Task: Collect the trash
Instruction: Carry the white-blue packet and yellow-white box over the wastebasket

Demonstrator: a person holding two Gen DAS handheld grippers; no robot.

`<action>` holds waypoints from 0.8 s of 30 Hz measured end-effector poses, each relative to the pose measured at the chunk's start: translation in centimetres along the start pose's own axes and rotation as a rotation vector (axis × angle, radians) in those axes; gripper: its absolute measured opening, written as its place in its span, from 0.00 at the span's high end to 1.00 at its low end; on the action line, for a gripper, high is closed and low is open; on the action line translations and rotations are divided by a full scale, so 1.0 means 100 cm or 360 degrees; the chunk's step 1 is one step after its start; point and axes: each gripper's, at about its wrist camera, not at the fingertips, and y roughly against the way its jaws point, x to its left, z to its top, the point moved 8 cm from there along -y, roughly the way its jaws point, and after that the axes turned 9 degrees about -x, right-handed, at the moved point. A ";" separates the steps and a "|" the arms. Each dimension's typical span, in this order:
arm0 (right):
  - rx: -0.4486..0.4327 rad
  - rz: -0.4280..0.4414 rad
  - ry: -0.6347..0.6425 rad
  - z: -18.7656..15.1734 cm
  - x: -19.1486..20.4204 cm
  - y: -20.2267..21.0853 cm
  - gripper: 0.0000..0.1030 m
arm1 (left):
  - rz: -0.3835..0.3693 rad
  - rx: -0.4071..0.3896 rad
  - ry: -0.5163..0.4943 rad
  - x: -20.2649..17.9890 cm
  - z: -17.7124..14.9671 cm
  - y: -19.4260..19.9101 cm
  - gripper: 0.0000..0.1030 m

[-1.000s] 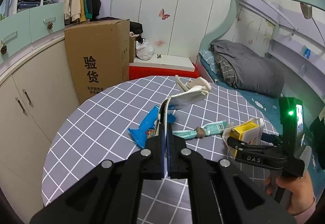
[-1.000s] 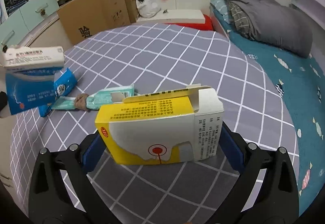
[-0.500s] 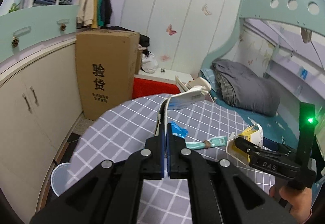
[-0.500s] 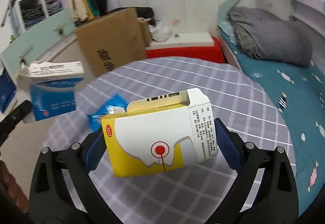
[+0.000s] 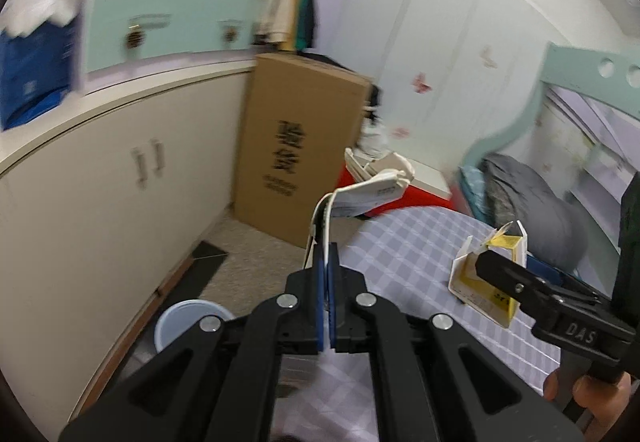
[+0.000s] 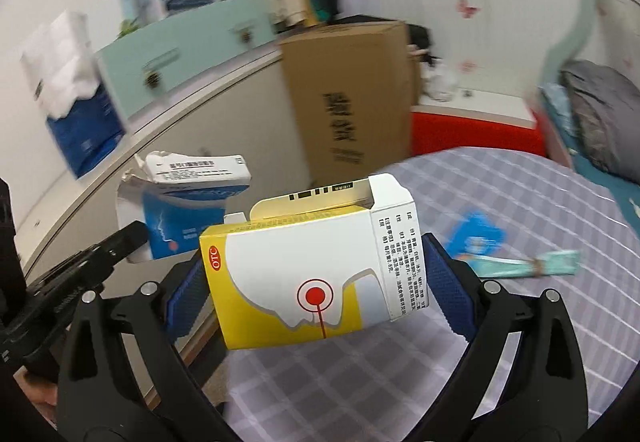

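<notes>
While our left gripper [image 5: 326, 270] pinches a flattened white-and-blue carton [image 5: 370, 193] by its thin edge, our right gripper [image 6: 316, 278] clamps a boxy yellow-and-white cardboard carton [image 6: 312, 270], flap open, above the checked tablecloth [image 6: 500, 342], a round pale-blue bin [image 5: 188, 324] at eight o'clock.

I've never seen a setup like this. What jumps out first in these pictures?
The yellow-and-white medicine box fills the middle of the right wrist view, clamped between the right gripper and its blue-padded jaws. To its left, the left gripper pinches a flattened blue-and-white box by its edge. Below, on the floor by the cupboards, stands a pale blue bin.
</notes>
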 end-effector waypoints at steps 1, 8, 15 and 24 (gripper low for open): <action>0.0019 0.0038 0.0020 -0.001 0.018 -0.010 0.09 | 0.0028 0.0000 0.0016 0.013 0.000 0.001 0.99; 0.0149 0.0221 0.0113 -0.022 0.109 -0.067 0.09 | 0.0216 0.0046 0.0153 0.114 -0.005 -0.003 0.99; 0.0276 0.0351 0.0121 -0.050 0.173 -0.125 0.09 | 0.0382 0.0094 0.0220 0.189 -0.017 -0.009 0.99; 0.0360 0.0383 0.0157 -0.074 0.217 -0.189 0.08 | 0.0563 0.0163 0.0296 0.259 -0.032 -0.019 0.99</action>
